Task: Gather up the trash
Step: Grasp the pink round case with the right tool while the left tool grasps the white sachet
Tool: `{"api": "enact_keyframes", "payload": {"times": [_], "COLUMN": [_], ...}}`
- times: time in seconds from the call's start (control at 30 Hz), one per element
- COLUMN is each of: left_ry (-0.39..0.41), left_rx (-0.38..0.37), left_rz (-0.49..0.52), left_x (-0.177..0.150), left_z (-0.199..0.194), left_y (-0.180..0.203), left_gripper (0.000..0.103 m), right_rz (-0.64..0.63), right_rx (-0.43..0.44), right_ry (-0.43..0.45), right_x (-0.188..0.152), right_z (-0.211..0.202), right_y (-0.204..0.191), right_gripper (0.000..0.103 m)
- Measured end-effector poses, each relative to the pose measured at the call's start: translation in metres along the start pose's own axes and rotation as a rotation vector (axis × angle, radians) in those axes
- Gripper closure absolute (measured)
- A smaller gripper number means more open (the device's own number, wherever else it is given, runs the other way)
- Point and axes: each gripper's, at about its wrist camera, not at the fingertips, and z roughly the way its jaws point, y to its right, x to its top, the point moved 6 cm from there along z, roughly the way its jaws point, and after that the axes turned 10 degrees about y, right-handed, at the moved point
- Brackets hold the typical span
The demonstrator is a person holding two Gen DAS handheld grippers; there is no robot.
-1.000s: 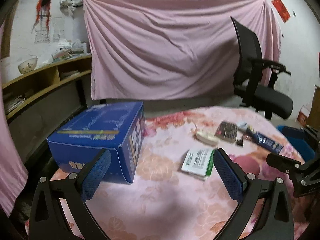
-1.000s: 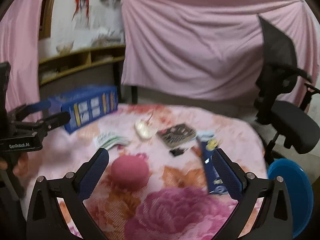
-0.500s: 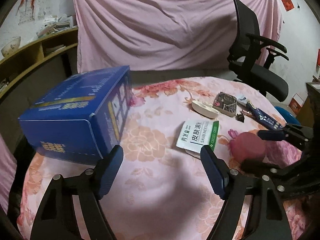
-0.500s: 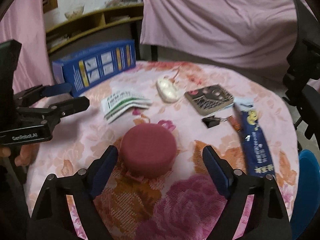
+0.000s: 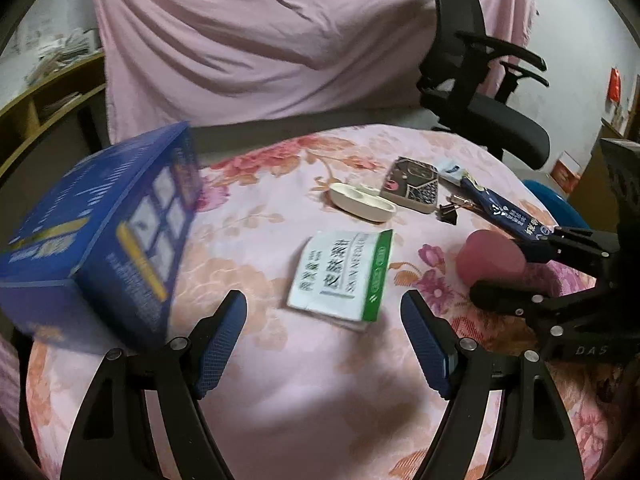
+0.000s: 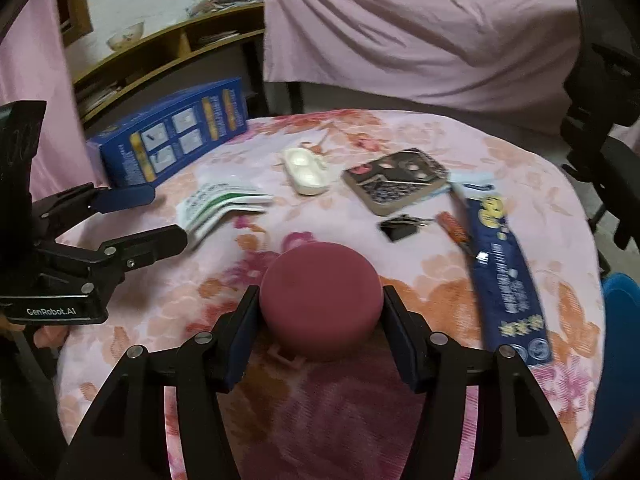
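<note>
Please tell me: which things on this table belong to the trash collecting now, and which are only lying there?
In the job, probably:
- red round puck, between the right claw fingers
- white-green packet, ahead of the open left claw
- long blue wrapper

Just lying about, probably:
- blue box
- white case
- patterned phone case
- black binder clip

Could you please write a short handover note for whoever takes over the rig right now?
Right tongs: closed around the dark red round pad, which rests on the floral tablecloth, not lifted.
Left tongs: open, empty, just short of the white-and-green sachet.
Also on the table: blue box, white case, patterned tin, binder clip, long blue wrapper.
Done: nothing visibly collected.
Left: everything; a blue bin sits past the table's right edge.
</note>
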Motion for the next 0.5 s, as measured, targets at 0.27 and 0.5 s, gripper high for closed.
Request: {"api": "enact_keyframes", "payload": {"times": [0.27,0.5], "left_ry": [-0.058,-0.094], "left_rx": [-0.055,-0.083], "left_rz": [0.065,0.079], "left_x": [0.012,0.012], "left_z": [0.030,0.041], "left_y": [0.013,0.017], "left_gripper": [0.037,0.057], "right_rz": [0.079,0.102], "right_rx": [-0.011,0.002], "right_ry": [0.005,0.011], "right_x": [-0.003,-0.003], "right_z": [-0.007,-0.008], "right_y": [0.025,0.029], "right_gripper": [0.046,0.046]}}
